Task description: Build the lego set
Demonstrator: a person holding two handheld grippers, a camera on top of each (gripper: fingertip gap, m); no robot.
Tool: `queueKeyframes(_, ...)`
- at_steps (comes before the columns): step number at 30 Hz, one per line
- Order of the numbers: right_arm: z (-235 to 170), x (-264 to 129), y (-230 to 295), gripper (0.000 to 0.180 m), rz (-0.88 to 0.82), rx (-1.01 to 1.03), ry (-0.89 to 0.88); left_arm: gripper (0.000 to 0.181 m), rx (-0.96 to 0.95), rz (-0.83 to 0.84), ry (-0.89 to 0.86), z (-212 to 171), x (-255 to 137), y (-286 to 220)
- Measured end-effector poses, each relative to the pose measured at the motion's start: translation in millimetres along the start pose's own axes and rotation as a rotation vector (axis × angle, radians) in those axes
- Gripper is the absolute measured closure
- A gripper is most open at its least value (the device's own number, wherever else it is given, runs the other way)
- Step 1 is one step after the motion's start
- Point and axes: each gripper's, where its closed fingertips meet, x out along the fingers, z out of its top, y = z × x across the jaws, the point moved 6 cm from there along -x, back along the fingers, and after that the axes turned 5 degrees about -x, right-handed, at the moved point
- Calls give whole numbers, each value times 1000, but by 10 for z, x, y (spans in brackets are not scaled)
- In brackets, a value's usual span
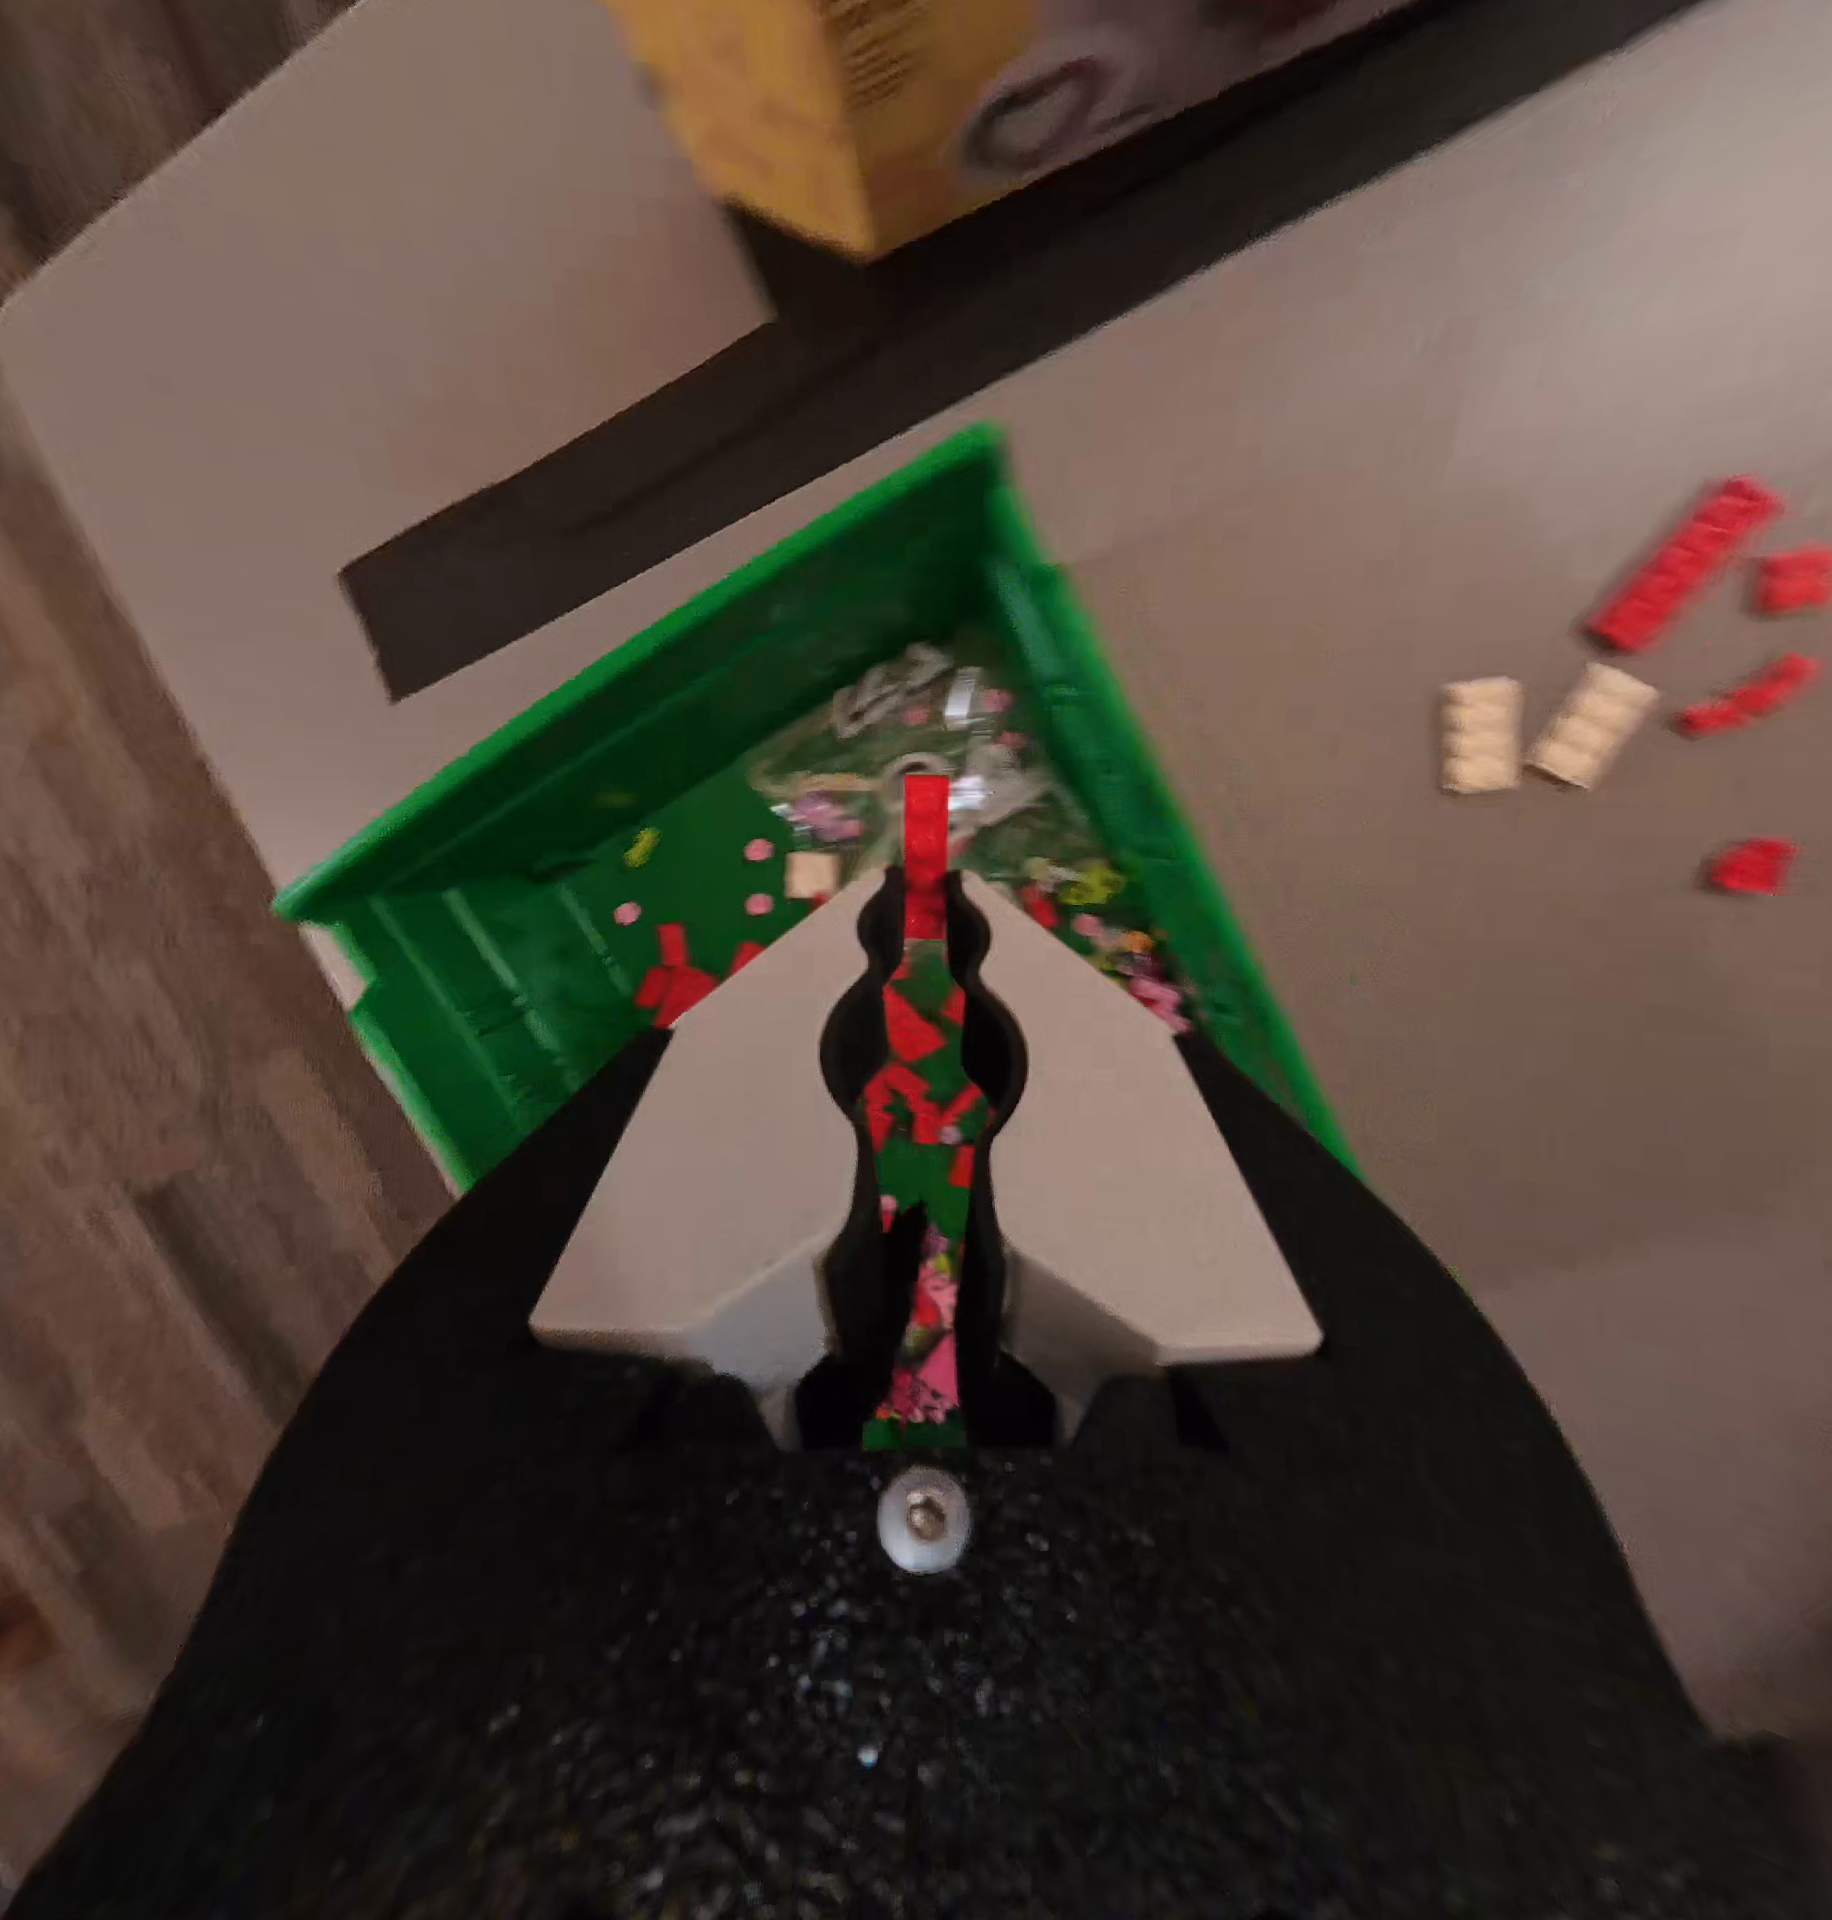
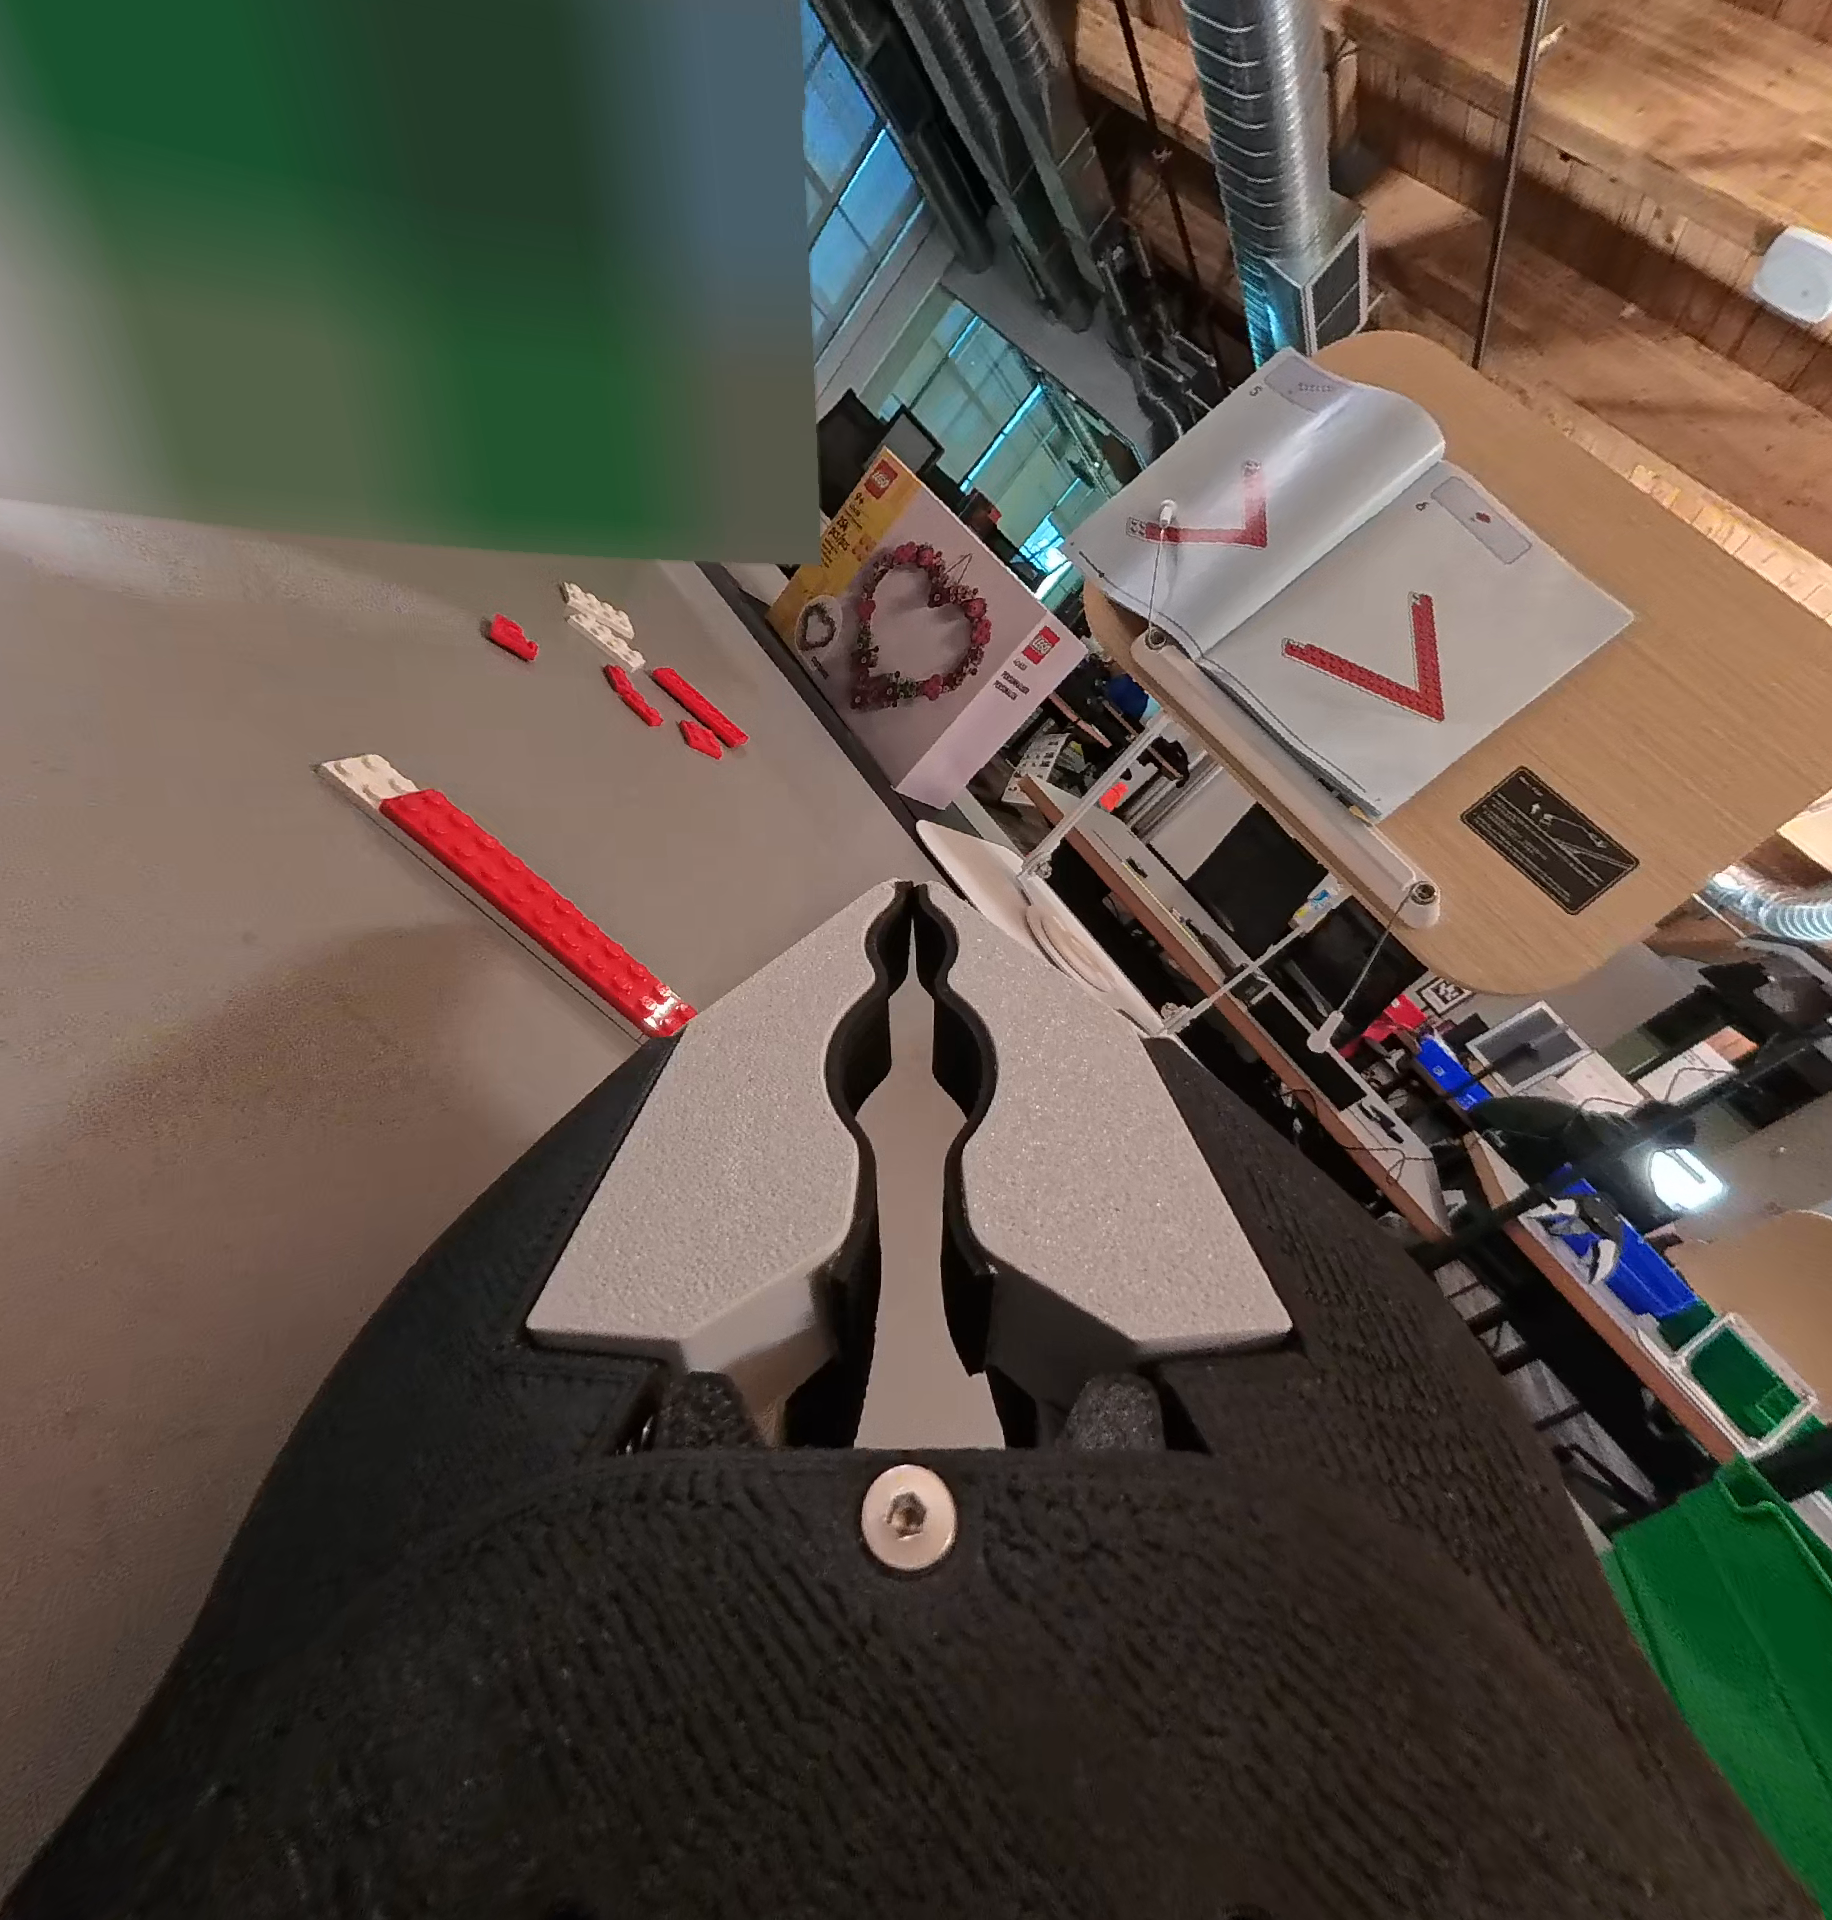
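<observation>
My left gripper [image 1: 927,883] is shut on a thin red plate [image 1: 927,831], held edge-on and sticking out past the fingertips, above a green bin [image 1: 683,665] of loose red and pink pieces and clear bags. My right gripper [image 2: 912,899] is shut and empty above the grey table. To its left lies a long red plate [image 2: 538,914] stacked on a white plate [image 2: 366,774]. Farther off lie small red plates [image 2: 683,707] and white plates [image 2: 600,618]; they show as red pieces [image 1: 1686,566] and cream pieces [image 1: 1540,732] in the left wrist view.
The set's box [image 2: 922,644] stands at the table's far edge, yellow side [image 1: 839,114] in the left wrist view. An open instruction booklet [image 2: 1348,623] rests on a wooden stand [image 2: 1670,790]. Another green bin [image 2: 1764,1621] is at the lower right. A dark gap [image 1: 787,364] crosses the table. About 45 cm separates my left fingertips from my right.
</observation>
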Motion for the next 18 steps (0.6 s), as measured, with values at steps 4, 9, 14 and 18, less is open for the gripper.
queueKeyframes(4, -1, 2, -2, 180, -2, 0, 1, 175, 209, -135, 29, -65, -125, -697)
queueKeyframes(9, -1, 1, -3, 180, -1, 1, 0, 175, 412, -205, 113, -299, 70, -1397)
queueKeyframes(14, -2, 0, -5, 180, -2, 3, -1, 175, 534, -218, 184, -474, 355, -1780)
queueKeyframes(18, 0, 0, -4, 180, 0, 4, -2, 175, 558, -210, 229, -559, 610, -1888)
